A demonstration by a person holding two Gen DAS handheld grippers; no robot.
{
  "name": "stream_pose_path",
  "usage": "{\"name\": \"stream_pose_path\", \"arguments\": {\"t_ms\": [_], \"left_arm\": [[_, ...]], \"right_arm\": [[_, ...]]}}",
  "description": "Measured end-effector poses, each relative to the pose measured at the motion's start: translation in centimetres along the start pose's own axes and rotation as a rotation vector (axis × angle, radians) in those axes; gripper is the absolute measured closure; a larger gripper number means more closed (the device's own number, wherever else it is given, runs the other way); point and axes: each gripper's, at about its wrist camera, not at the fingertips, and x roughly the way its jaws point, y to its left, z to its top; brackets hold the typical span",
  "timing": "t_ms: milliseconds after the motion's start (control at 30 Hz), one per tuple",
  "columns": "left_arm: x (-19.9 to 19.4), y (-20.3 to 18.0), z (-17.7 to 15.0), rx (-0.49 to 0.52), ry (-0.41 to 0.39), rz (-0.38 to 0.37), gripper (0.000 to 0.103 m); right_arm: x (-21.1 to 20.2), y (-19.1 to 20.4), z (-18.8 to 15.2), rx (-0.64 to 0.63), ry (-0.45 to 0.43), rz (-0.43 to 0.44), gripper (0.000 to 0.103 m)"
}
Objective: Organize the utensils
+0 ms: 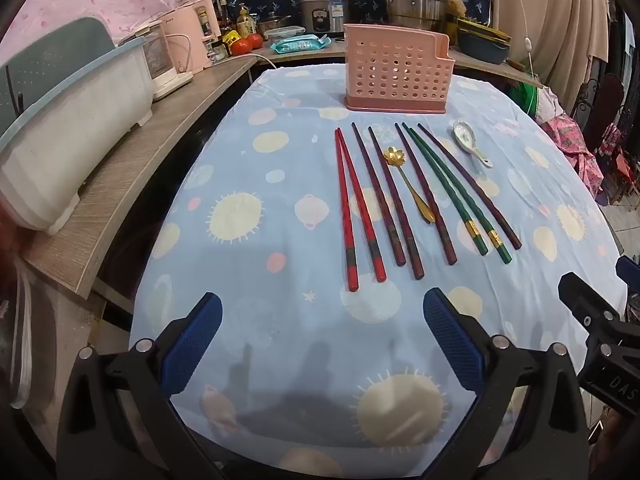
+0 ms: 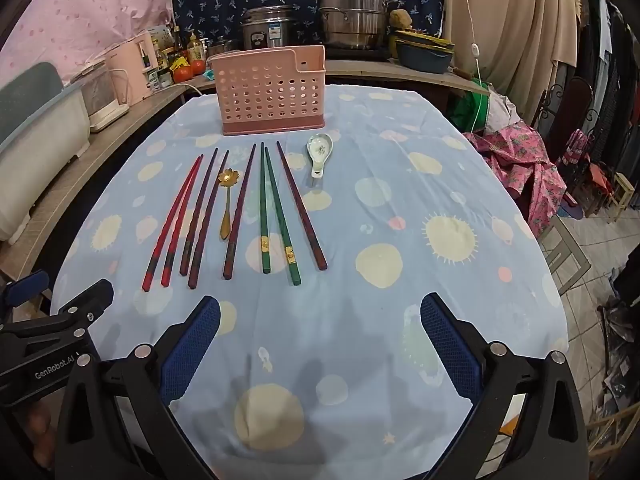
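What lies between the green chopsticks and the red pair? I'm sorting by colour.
Three dark maroon chopsticks and the gold flower spoon lie between the green chopsticks and the red pair; both wrist views show it.

Chopsticks (image 1: 404,200) and two spoons (image 1: 472,142) flat before upright pink holder (image 1: 396,76)

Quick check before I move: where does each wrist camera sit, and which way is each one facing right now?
Left wrist: rides the left hand-held gripper, angled down across the table at the chopsticks and pink holder; its open blue fingers show, and the right hand-held gripper's black frame at the right edge.
Right wrist: rides the right hand-held gripper, facing the same way from further right; its open fingers show, the left one at the left edge.
Shared: holder, chopsticks, gold spoon, ceramic spoon.
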Motion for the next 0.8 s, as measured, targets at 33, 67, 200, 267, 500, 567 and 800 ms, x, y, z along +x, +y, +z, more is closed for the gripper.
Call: {"name": "stream_pose_path", "arguments": {"t_ms": [33,67,200,267,500,567,800], "left_arm": [[-0.01,-0.02,-0.01,0.002,-0.001,0.001,0.007],[-0.02,-0.03,-0.03,0.004,-0.003,0.002,0.007],[-0.22,-0.17,-0.21,0.006,-0.006,0.005,0.007],[-0.14,-0.12,-0.16,0.007,-0.005,0.002,0.007],[-0.16,-0.04,-0.14,0.005,-0.002,-0.002,0.007],[-0.22,-0.03,-0.15,0.005,-0.001,-0.002,0.007],[-0.04,-0.17,-0.15,0.008,-0.003,-0.001,0.007]], "right_arm": [[0.02,-0.03,-0.02,0.004,0.001,0.004,0.007],[0.01,-0.03,-0.02,0.004,0.0,0.005,0.007],[0.05,-0.32,-0.02,0.011,-0.002,0.01,0.007],[-0.16,-0.09,-0.04,0.003,-0.005,-0.001,0.007],[-0.18,0.01,-0.06,0.005,-0.01,-0.006,0.007],[-0.27,-0.05,-0.09,0.001,-0.013,-0.002,0.007],[-0.32,-0.03,-0.04,0.0,-0.012,-0.003,0.007]]}}
